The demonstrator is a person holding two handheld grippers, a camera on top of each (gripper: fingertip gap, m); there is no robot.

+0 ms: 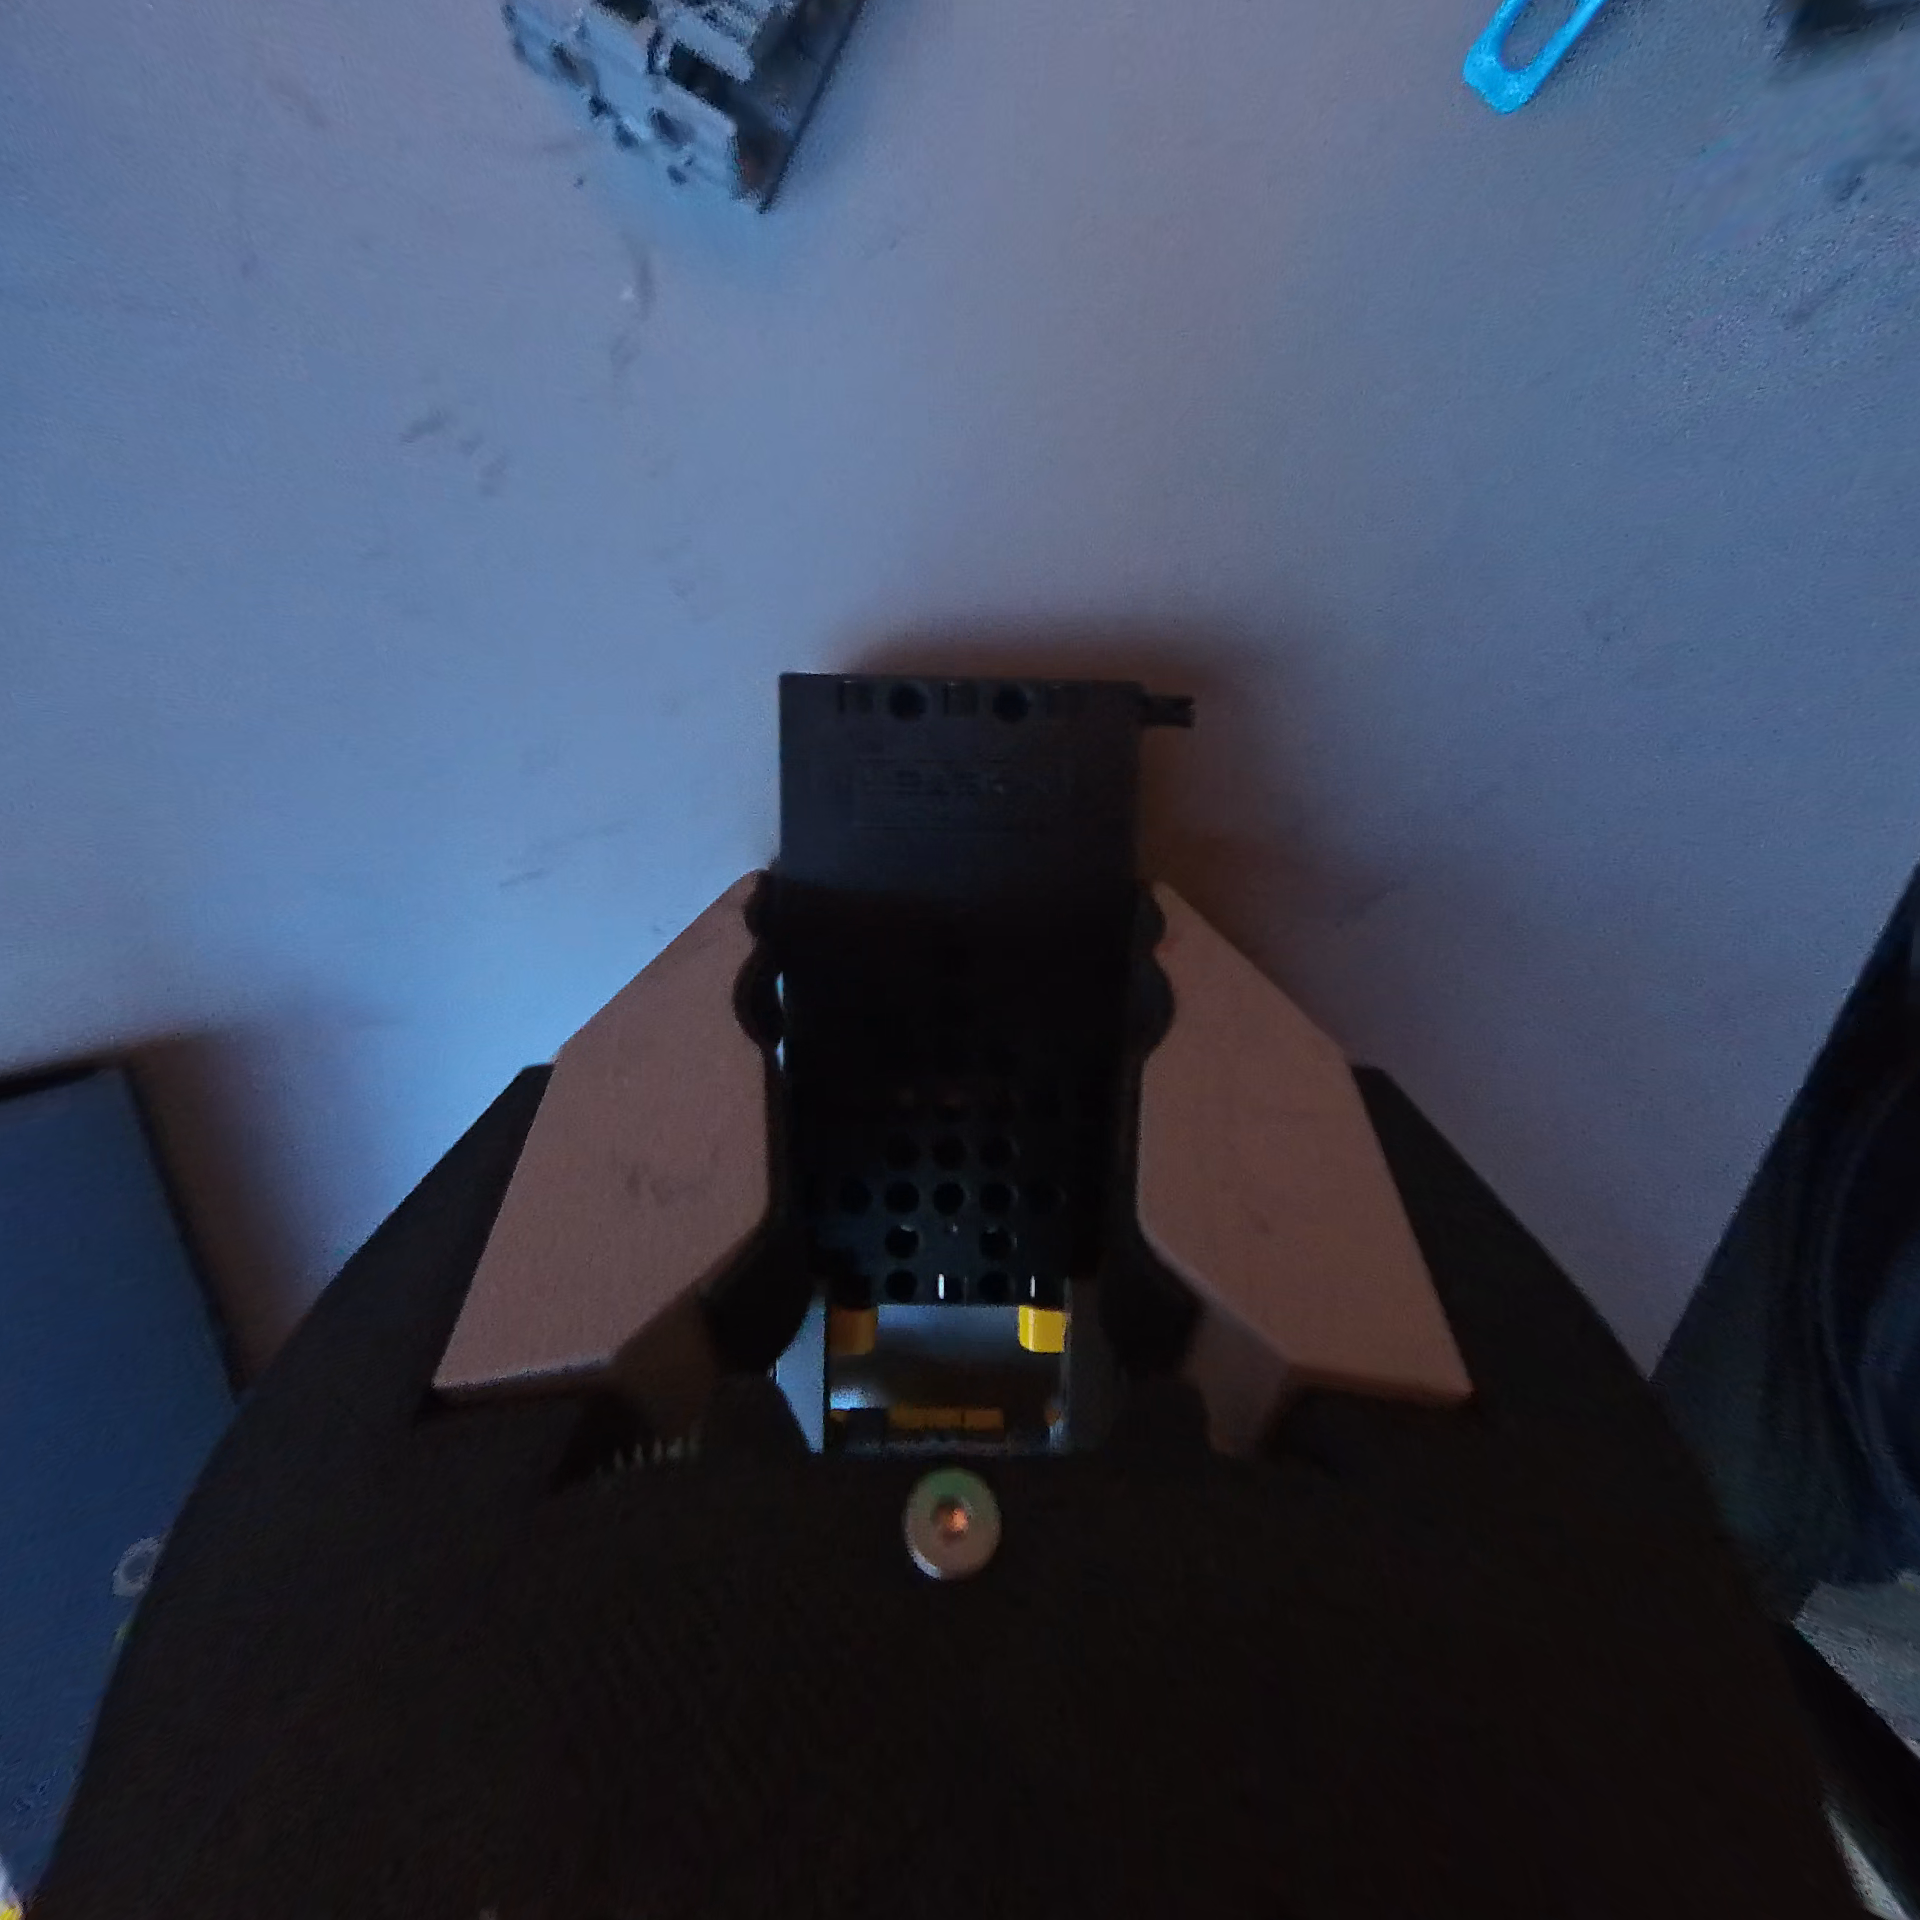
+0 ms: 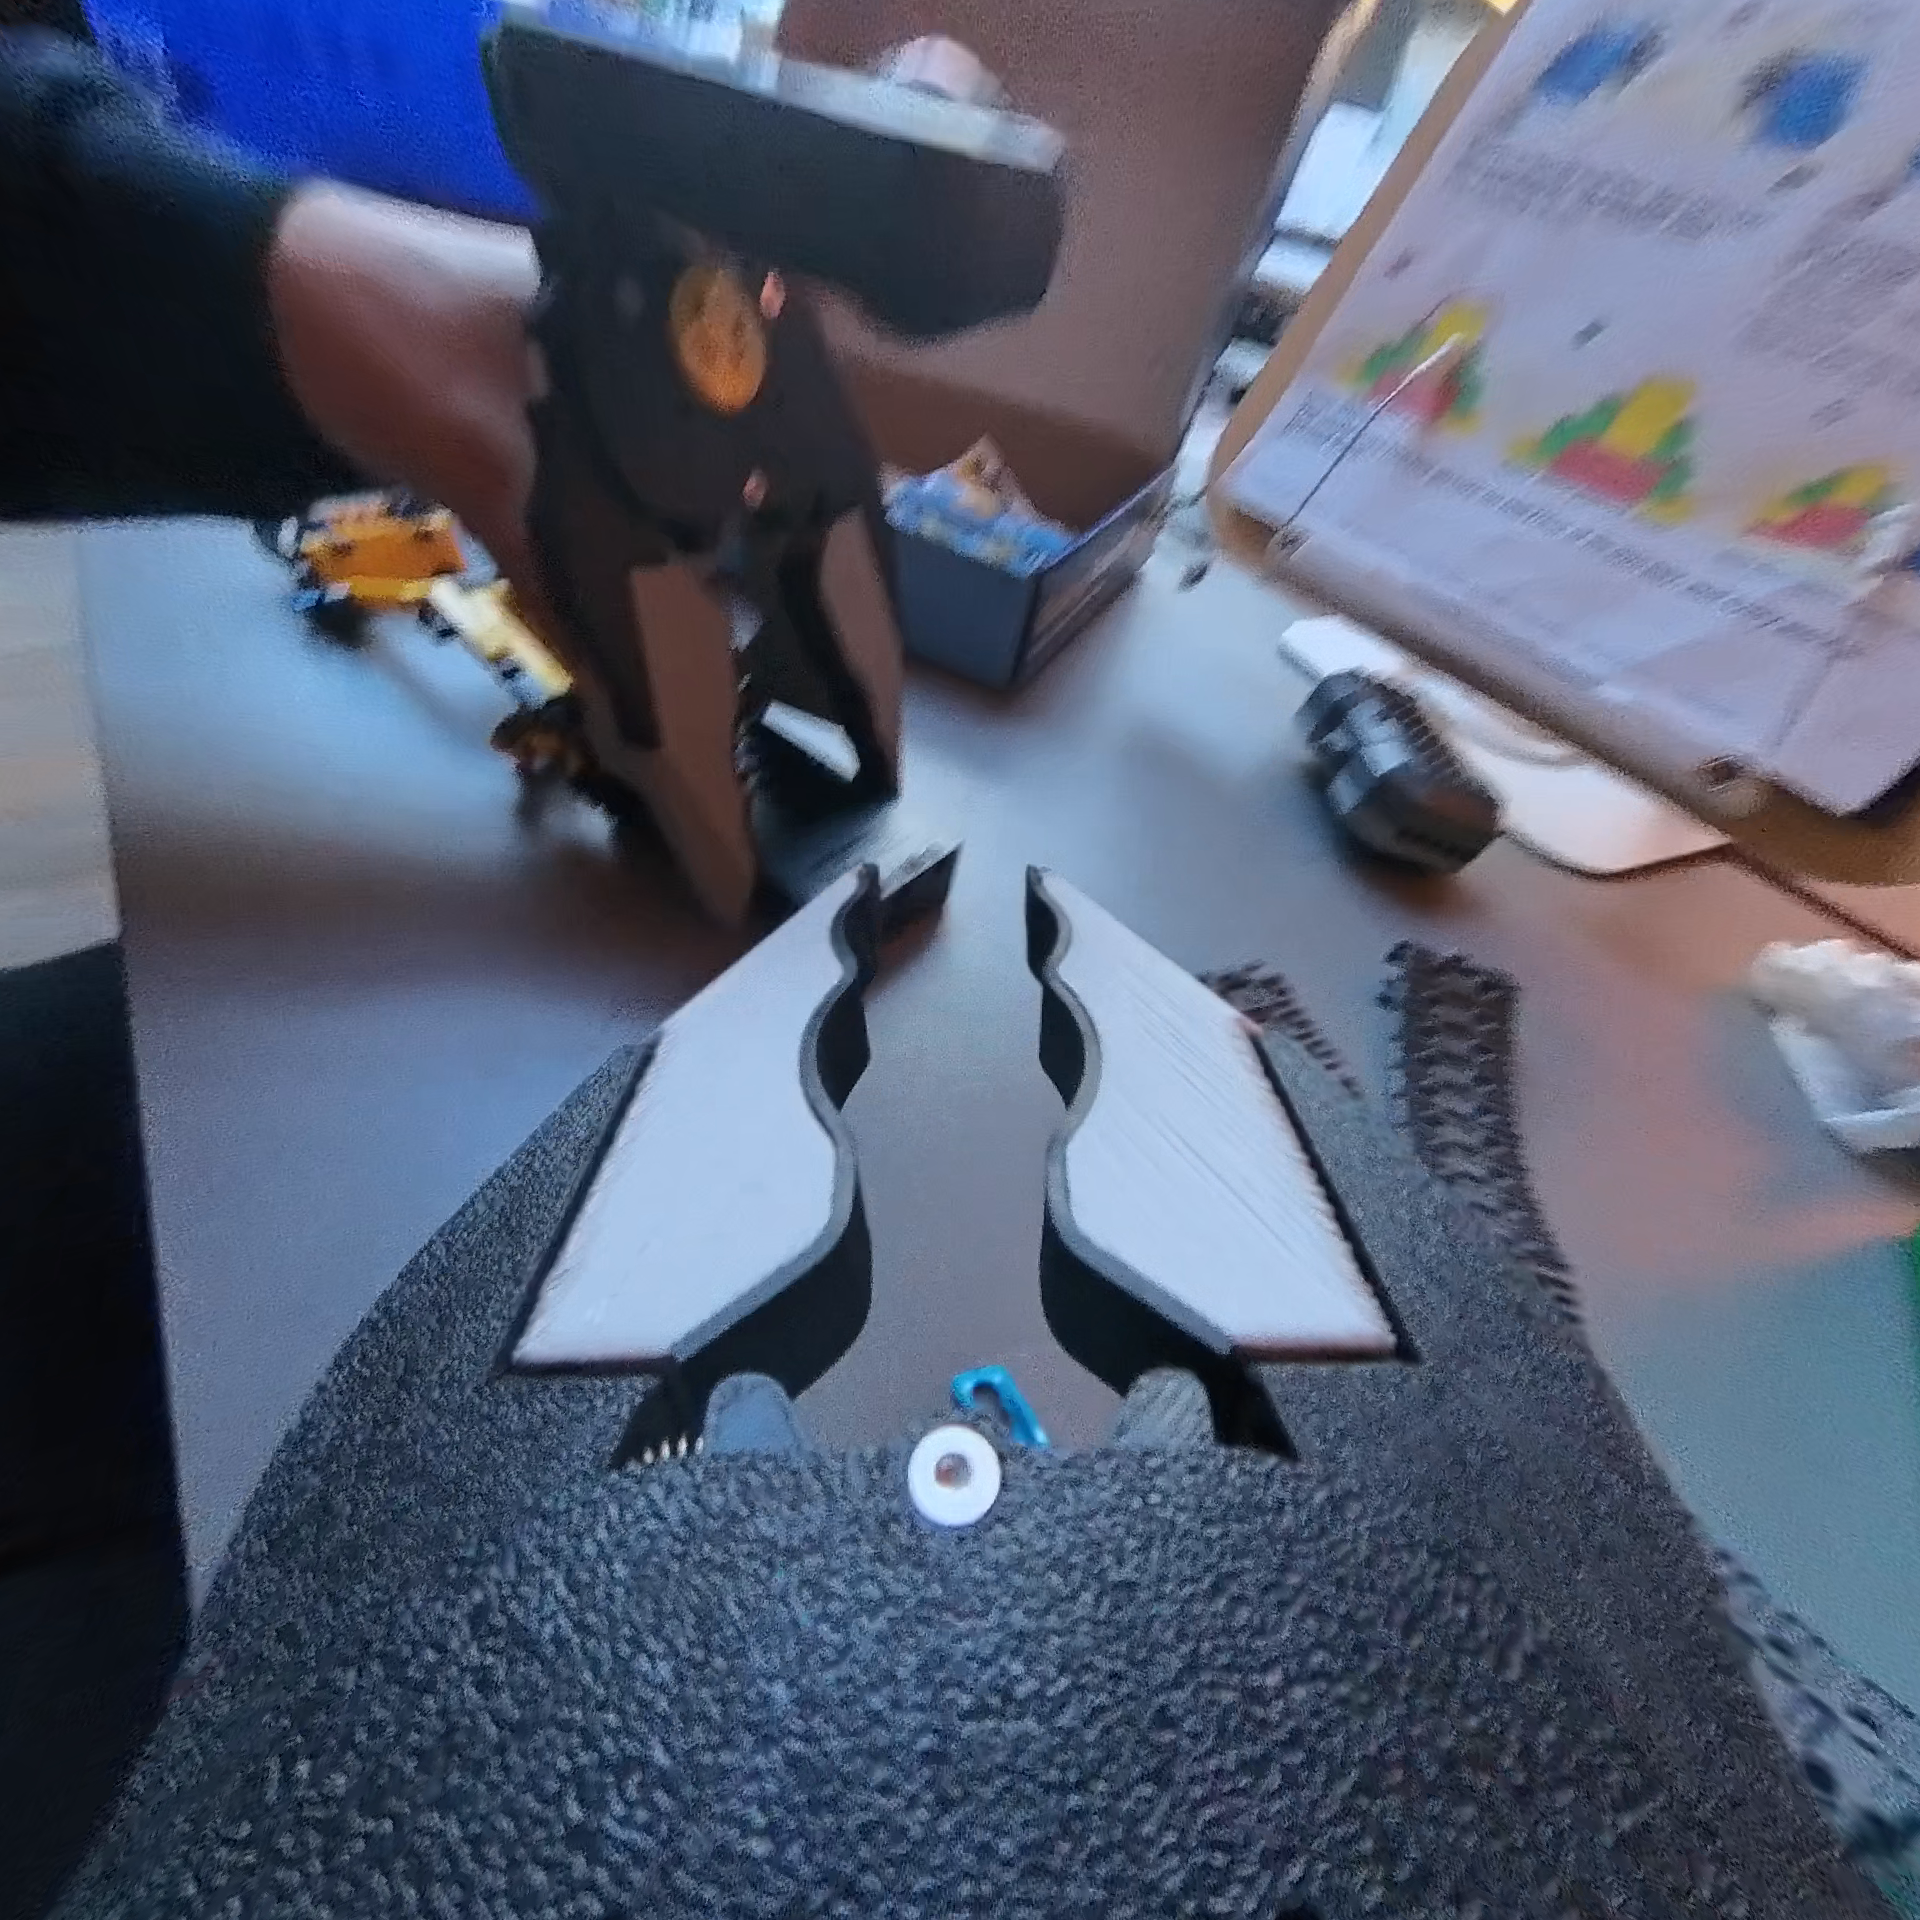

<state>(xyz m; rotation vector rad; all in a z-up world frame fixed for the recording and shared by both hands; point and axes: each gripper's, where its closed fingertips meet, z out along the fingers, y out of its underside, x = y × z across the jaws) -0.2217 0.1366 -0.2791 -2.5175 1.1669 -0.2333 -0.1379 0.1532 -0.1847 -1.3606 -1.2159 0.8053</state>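
Observation:
My left gripper [image 1: 956, 914] is shut on a black block with rows of round holes [image 1: 956, 790], which sticks out past the fingertips just above a pale table [image 1: 1039, 416]. In the right wrist view the left gripper [image 2: 707, 623] points down at the table, held by a hand [image 2: 395, 343] in a dark sleeve. My right gripper [image 2: 948, 894] is open and empty, low over the table, its tips close beside the left gripper's tips. A small blue piece [image 2: 997, 1403] lies on the table under the right gripper's base.
A grey brick assembly [image 1: 675, 83] and a blue piece [image 1: 1522, 52] lie at the far edge. A yellow-and-black brick model [image 2: 416, 582], a blue box [image 2: 997, 623], a black motor-like part [image 2: 1392, 769], black toothed track [image 2: 1444, 1060] and a tilted printed cardboard sheet [image 2: 1610, 364] surround the grippers. Across from one pair of fingers to the other is roughly 12 cm. From the right gripper's tips to the small blue piece [image 2: 997, 1403] is close to 11 cm.

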